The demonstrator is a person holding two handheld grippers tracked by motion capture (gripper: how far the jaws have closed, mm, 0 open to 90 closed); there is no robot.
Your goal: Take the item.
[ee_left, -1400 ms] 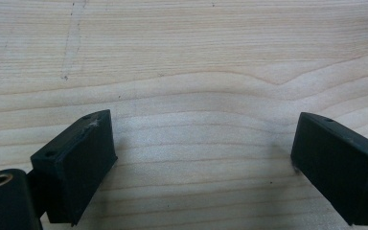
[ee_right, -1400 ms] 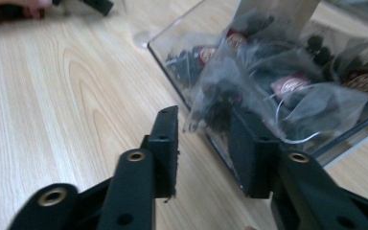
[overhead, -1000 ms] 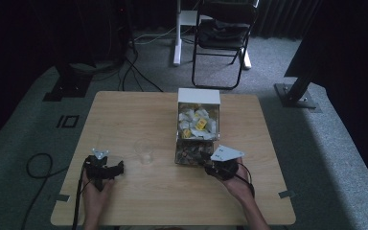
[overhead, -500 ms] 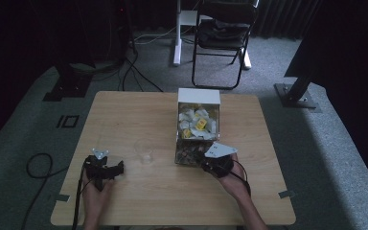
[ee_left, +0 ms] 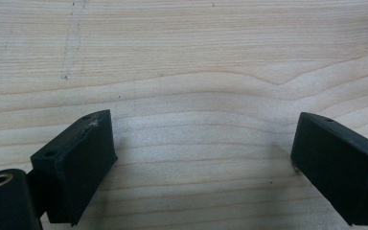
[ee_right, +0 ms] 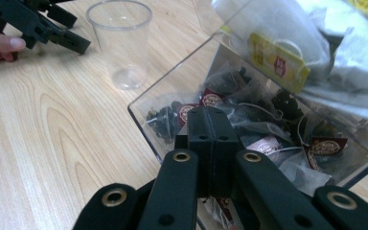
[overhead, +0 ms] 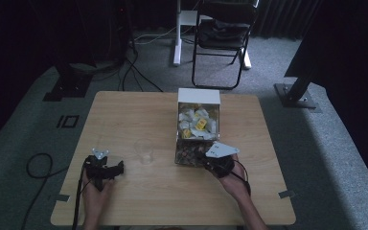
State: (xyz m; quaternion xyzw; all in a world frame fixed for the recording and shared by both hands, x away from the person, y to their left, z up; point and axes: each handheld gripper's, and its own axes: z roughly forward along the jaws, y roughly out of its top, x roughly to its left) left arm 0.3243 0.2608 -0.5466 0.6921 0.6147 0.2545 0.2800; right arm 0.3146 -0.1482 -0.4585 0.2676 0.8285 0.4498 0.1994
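A clear plastic box (overhead: 197, 128) stands at the table's middle right. Its far compartment holds white and yellow tea bags (overhead: 197, 123), its near one dark tea bags (overhead: 188, 154). My right gripper (overhead: 206, 158) reaches over the near compartment's edge, and in the right gripper view its jaws (ee_right: 210, 117) press together just above the dark tea bags (ee_right: 211, 98), with nothing visible between them. An empty clear cup (overhead: 145, 151) stands left of the box. My left gripper (overhead: 106, 168) rests near the front left, open over bare wood (ee_left: 201, 153).
The box's white lid (overhead: 199, 96) stands up at its far end. The wooden table (overhead: 124, 115) is bare to the left and the back. A folding chair (overhead: 223, 28) and cables lie on the floor beyond the table.
My right gripper has shifted a little left and forward, toward the box's near compartment. The left gripper has stayed where it was.
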